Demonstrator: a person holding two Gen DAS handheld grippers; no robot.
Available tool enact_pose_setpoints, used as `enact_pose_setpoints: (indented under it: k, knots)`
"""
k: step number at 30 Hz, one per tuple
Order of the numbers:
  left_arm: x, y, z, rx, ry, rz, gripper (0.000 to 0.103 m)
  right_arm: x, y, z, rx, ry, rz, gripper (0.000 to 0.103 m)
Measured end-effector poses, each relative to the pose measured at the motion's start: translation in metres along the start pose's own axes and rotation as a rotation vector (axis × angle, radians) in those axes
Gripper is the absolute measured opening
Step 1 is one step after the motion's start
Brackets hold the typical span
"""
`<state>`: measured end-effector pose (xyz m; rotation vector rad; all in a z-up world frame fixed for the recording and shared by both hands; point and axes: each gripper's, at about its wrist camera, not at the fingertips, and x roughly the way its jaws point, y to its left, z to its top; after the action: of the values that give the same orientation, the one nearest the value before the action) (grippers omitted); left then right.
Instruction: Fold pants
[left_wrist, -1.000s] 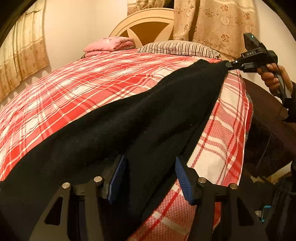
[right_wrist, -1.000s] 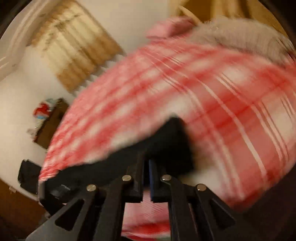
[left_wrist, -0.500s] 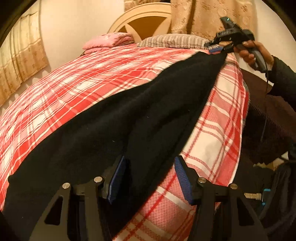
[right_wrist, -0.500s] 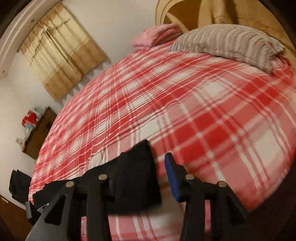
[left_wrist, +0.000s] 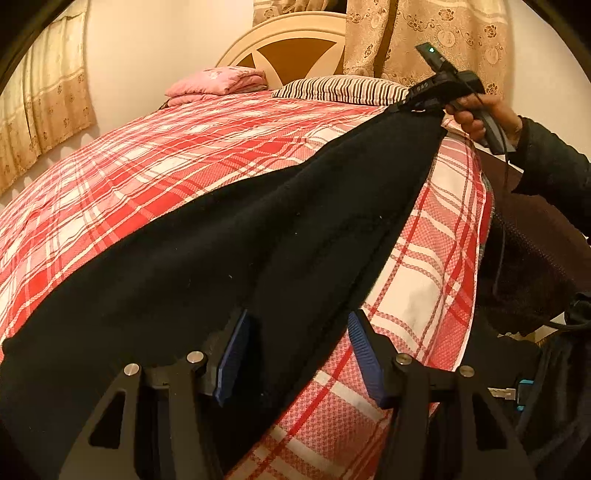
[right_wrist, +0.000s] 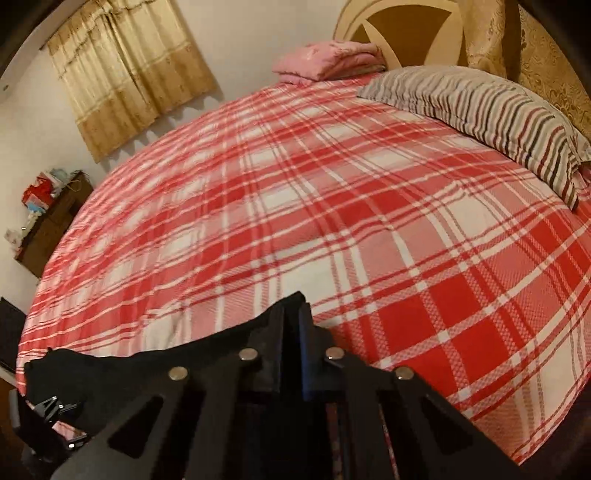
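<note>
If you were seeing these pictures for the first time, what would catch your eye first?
First, the black pants stretched in a long dark band across the red-and-white checked bedspread. The right gripper is clamped on their far end near the striped pillow, while the left gripper stands open with the near end of the cloth between its blue pads. Behind, a folded pink blanket lies by the headboard.

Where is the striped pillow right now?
The striped pillow lies at the head of the bed on the right in the right wrist view, against the headboard, with a folded pink blanket to its left.
</note>
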<state>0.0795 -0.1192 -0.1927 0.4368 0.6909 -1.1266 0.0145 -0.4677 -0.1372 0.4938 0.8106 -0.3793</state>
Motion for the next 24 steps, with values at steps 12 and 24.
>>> enact_pose_setpoints:
  k: [12, 24]
  knots:
    - [-0.042, 0.039, 0.015, -0.199, -0.125, 0.001, 0.057, -0.043, 0.033, -0.021, -0.098, -0.132, -0.100, 0.061]
    - [0.006, 0.029, 0.012, -0.231, -0.030, -0.039, 0.058, -0.023, 0.189, -0.111, -0.445, 0.083, 0.349, 0.060]
